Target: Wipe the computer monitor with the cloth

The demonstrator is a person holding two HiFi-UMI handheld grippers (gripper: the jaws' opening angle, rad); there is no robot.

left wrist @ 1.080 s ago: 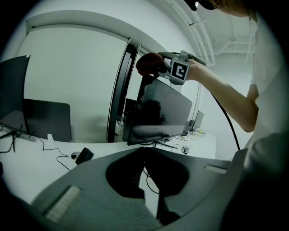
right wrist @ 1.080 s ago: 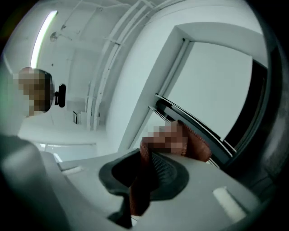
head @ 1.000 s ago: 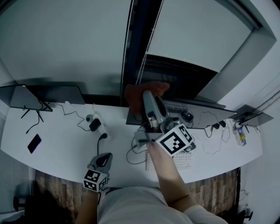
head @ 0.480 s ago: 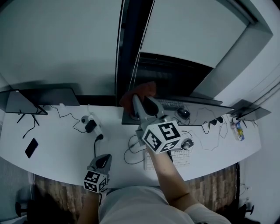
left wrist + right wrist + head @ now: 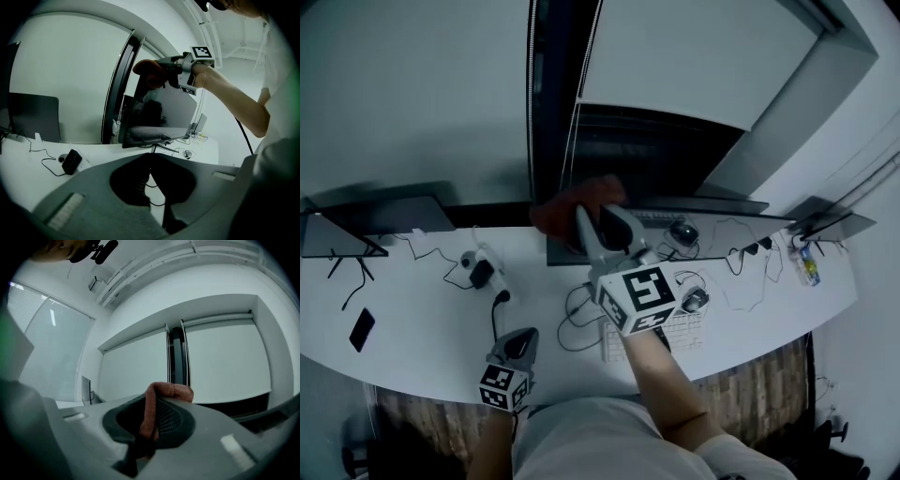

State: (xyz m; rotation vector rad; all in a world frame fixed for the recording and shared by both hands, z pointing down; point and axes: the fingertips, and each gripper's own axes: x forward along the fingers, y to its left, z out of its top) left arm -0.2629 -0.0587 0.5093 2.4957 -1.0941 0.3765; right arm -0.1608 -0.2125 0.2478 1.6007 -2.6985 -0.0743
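A dark computer monitor (image 5: 722,206) stands on the white desk (image 5: 422,319); in the left gripper view the monitor (image 5: 164,112) shows its dim screen. A reddish cloth (image 5: 565,206) is bunched at the monitor's upper left corner. My right gripper (image 5: 598,218) is shut on the cloth, raised against that corner. In the right gripper view the cloth (image 5: 161,394) hangs folded between the closed jaws of the right gripper (image 5: 146,437). My left gripper (image 5: 523,340) rests low near the desk's front edge. In its own view the left gripper (image 5: 151,164) is shut and holds nothing.
On the desk lie a keyboard (image 5: 652,336), two mice (image 5: 695,300) (image 5: 680,231), a power adapter with cables (image 5: 480,272) and a phone (image 5: 361,328). A second screen (image 5: 384,217) stands at the left and another (image 5: 830,225) at the right. A dark window post (image 5: 548,94) rises behind.
My right gripper has carried the cloth leftwards along the monitor's top, toward its left corner, and its marker cube has turned. The left gripper has stayed put.
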